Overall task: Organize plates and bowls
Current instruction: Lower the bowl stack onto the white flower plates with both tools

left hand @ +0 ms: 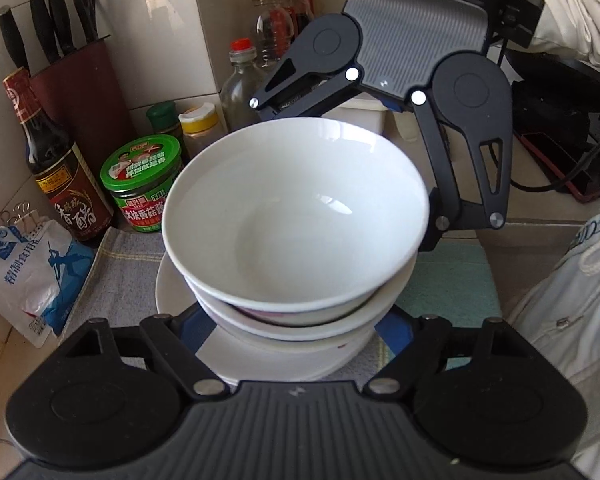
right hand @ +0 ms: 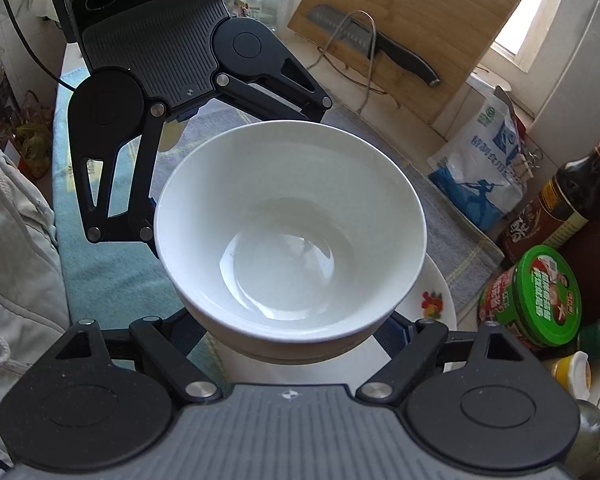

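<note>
The stack of bowls [left hand: 296,240] on plates [left hand: 260,360] is flanked by both hand-held grippers [left hand: 288,320] [right hand: 296,320], probably for steadying; whether anything's gripped cannot be told.

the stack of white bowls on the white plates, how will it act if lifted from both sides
The stack of glossy white ceramic bowls looks slippery and breakable. Nested slightly crooked on the white plates, it may shift or tip. It probably weighs a fair amount.

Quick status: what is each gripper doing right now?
Left gripper: jaws around the stack of bowls, apparently gripping; contact hidden.
Right gripper: same stack from the opposite side, contact also hidden.
</note>
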Action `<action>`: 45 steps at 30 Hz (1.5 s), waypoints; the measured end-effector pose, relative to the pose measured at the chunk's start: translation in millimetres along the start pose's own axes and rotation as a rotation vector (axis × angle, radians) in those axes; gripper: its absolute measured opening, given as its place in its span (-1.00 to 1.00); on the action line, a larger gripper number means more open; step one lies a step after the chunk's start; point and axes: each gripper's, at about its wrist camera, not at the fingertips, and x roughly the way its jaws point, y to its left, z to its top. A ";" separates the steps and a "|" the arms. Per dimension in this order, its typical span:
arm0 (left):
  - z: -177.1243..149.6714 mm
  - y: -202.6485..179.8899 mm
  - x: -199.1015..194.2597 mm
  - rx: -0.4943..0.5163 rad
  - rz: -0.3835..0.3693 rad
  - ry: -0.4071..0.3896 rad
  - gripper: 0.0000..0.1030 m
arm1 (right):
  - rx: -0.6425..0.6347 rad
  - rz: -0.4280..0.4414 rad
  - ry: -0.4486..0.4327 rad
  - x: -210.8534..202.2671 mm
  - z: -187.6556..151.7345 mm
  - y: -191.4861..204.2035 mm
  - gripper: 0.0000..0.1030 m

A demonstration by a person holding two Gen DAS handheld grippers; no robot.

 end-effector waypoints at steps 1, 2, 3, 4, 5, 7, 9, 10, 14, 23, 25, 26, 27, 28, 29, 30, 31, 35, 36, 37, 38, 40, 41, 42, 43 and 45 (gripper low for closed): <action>1.0 1.9 3.8 0.001 0.001 0.002 0.64 | -0.001 -0.006 0.006 2.0 -0.6 -1.9 0.75; 1.9 3.1 7.2 0.004 0.002 0.003 0.64 | -0.004 -0.012 0.012 3.7 -1.3 -3.8 0.75; 2.7 4.5 10.7 0.003 0.001 0.004 0.64 | -0.006 -0.015 0.017 5.1 -2.2 -6.0 0.75; 3.5 5.7 13.9 0.001 0.001 0.004 0.64 | -0.005 -0.015 0.020 6.3 -3.4 -8.8 0.75; 3.9 6.6 16.7 -0.001 0.000 0.003 0.64 | -0.005 -0.016 0.024 7.4 -4.7 -11.1 0.75; 4.7 8.4 21.9 -0.002 0.000 0.004 0.64 | -0.004 -0.016 0.031 10.0 -6.8 -15.5 0.75; 5.3 10.2 26.3 0.000 0.005 0.006 0.64 | -0.004 -0.020 0.038 12.5 -8.5 -19.2 0.75; 5.6 11.6 28.4 0.000 0.007 0.007 0.64 | -0.003 -0.023 0.040 13.8 -9.4 -20.9 0.75; 5.9 16.3 35.0 -0.005 0.009 0.015 0.64 | 0.001 -0.026 0.042 17.7 -12.3 -27.1 0.75; 4.8 22.8 42.8 -0.012 0.008 0.024 0.64 | 0.020 -0.018 0.044 24.6 -16.5 -36.5 0.75; 4.3 23.9 43.7 -0.013 0.007 0.027 0.64 | 0.025 -0.017 0.044 25.8 -17.0 -37.3 0.75; 3.9 24.7 44.6 -0.016 0.006 0.028 0.64 | 0.028 -0.016 0.044 26.5 -17.3 -37.6 0.74; 3.3 25.2 45.3 -0.019 0.005 0.029 0.64 | 0.029 -0.016 0.044 27.2 -17.9 -37.8 0.74; 2.7 25.3 45.7 -0.021 0.001 0.030 0.64 | 0.033 -0.013 0.046 27.9 -18.3 -38.2 0.74; 2.2 25.3 46.1 -0.023 -0.002 0.031 0.64 | 0.036 -0.010 0.048 28.5 -18.8 -38.3 0.74; 1.9 25.1 46.2 -0.022 -0.003 0.029 0.64 | 0.039 -0.008 0.047 28.7 -19.3 -38.4 0.74; 2.1 25.6 46.2 -0.021 -0.004 0.028 0.64 | 0.045 -0.007 0.046 28.6 -19.8 -38.8 0.74; 2.5 27.9 47.2 -0.026 -0.013 0.023 0.64 | 0.075 0.001 0.042 28.2 -21.9 -42.2 0.74; 2.3 28.1 47.2 -0.027 -0.014 0.022 0.64 | 0.080 0.001 0.040 28.1 -22.3 -42.3 0.74; 1.9 28.7 47.3 -0.028 -0.016 0.021 0.64 | 0.085 0.001 0.039 28.0 -22.8 -42.6 0.74; 1.9 29.3 47.5 -0.030 -0.019 0.020 0.64 | 0.091 0.002 0.037 27.7 -23.2 -43.0 0.74; 1.5 31.2 47.9 -0.039 -0.023 0.019 0.64 | 0.104 0.002 0.036 27.0 -23.9 -43.1 0.74; 1.3 31.9 48.0 -0.044 -0.022 0.018 0.65 | 0.111 0.002 0.035 26.9 -24.0 -43.7 0.74; 1.2 32.0 47.9 -0.044 -0.018 0.016 0.65 | 0.117 0.002 0.033 27.3 -24.0 -44.7 0.75; 0.9 31.5 47.7 -0.037 -0.013 0.012 0.65 | 0.118 0.001 0.033 27.3 -24.2 -44.2 0.75; 0.0 30.7 47.1 -0.033 -0.007 0.008 0.66 | 0.120 -0.004 0.032 27.6 -24.5 -43.5 0.75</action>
